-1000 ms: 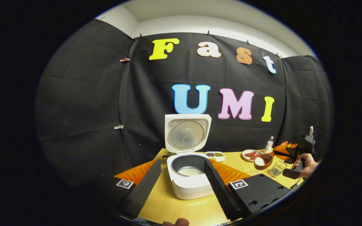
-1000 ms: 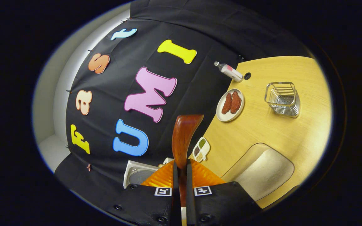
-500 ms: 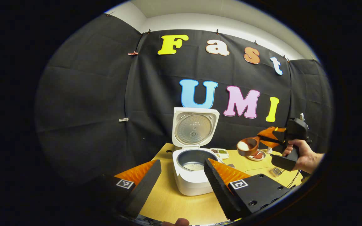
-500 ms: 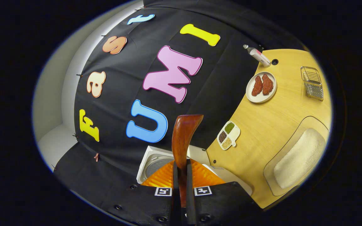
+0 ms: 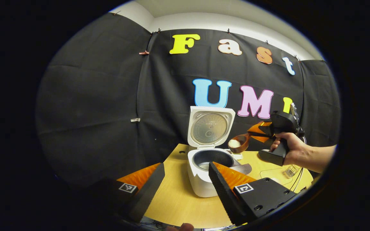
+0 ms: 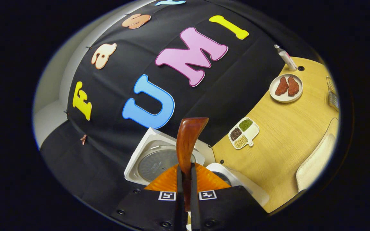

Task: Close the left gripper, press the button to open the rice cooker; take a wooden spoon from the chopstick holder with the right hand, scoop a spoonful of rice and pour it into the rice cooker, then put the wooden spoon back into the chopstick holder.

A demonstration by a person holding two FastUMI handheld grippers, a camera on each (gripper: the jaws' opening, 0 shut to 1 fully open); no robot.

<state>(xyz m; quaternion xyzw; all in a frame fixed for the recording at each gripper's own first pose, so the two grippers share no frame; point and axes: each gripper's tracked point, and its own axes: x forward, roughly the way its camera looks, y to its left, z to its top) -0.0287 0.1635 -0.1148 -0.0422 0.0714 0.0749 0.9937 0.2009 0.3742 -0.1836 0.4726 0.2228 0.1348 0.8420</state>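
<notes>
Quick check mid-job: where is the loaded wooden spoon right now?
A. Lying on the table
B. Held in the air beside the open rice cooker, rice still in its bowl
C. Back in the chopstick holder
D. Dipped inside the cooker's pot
B: in the left gripper view the right claw holds the wooden spoon raised just right of the open rice cooker, white rice visible in its bowl, above the pot's rim.

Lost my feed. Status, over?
Right gripper shut on wooden spoon, rice aboard, beside open rice cooker. Left gripper open, idle. Nothing blocking.
</notes>
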